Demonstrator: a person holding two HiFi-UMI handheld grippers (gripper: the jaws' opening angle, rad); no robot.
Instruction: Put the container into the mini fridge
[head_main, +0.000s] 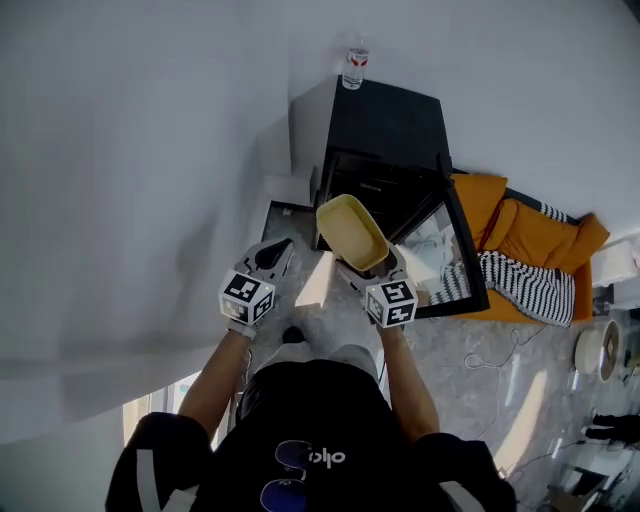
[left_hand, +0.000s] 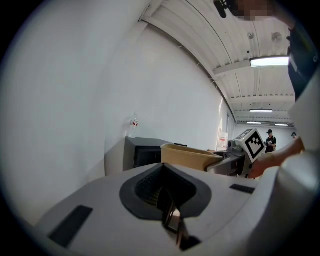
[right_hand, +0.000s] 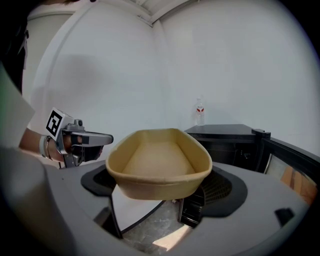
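A tan oval container (head_main: 352, 232) hangs in the air in front of the black mini fridge (head_main: 385, 130), and my right gripper (head_main: 368, 272) is shut on its near end. In the right gripper view the empty container (right_hand: 159, 162) sits between the wide-set jaws, with the fridge (right_hand: 230, 137) just beyond. The fridge door (head_main: 465, 260) stands open to the right. My left gripper (head_main: 272, 255) is off to the left of the container, shut with nothing in it. From the left gripper view the container (left_hand: 190, 156) shows to the right of the fridge (left_hand: 142, 152).
A water bottle (head_main: 355, 65) stands on the fridge top. A white wall runs along the left. An orange cushion with striped cloth (head_main: 530, 240) lies right of the door. Cables (head_main: 500, 360) trail over the stone floor. A person (left_hand: 270, 140) stands far off.
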